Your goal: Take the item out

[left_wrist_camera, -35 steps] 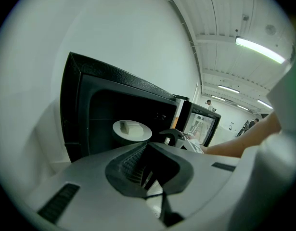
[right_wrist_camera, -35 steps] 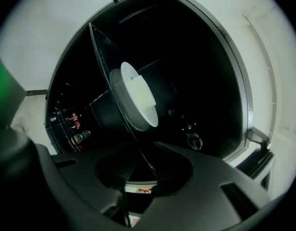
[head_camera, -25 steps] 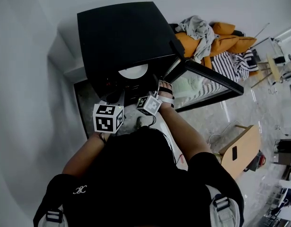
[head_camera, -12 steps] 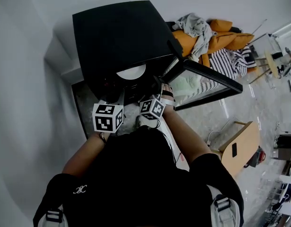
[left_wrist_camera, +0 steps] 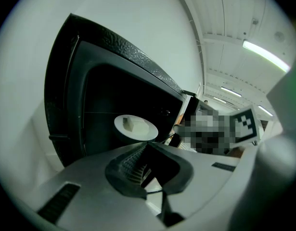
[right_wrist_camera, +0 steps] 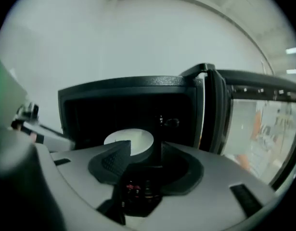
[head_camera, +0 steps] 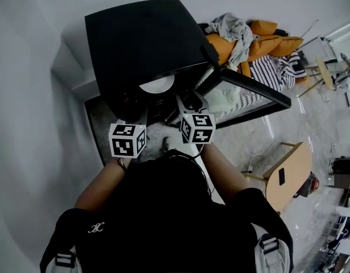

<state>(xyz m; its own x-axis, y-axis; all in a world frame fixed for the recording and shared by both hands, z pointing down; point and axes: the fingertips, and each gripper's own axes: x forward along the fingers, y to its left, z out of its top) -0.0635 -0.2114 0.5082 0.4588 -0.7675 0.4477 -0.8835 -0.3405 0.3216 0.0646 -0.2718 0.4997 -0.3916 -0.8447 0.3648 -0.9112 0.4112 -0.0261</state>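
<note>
Here the oven door [head_camera: 243, 101] stands wide, white plate [head_camera: 157, 86] just inside.

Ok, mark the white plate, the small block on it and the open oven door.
white plate [left_wrist_camera: 148, 129], left gripper view, bare right part of its surface.
small block [left_wrist_camera: 130, 124], left gripper view, its front face.
oven door [head_camera: 253, 87], head view, black top frame.

A round white plate [head_camera: 158, 85] is lying flat inside the open black oven [head_camera: 146, 44]; a small pale block [left_wrist_camera: 130, 124] is resting on it.
</note>
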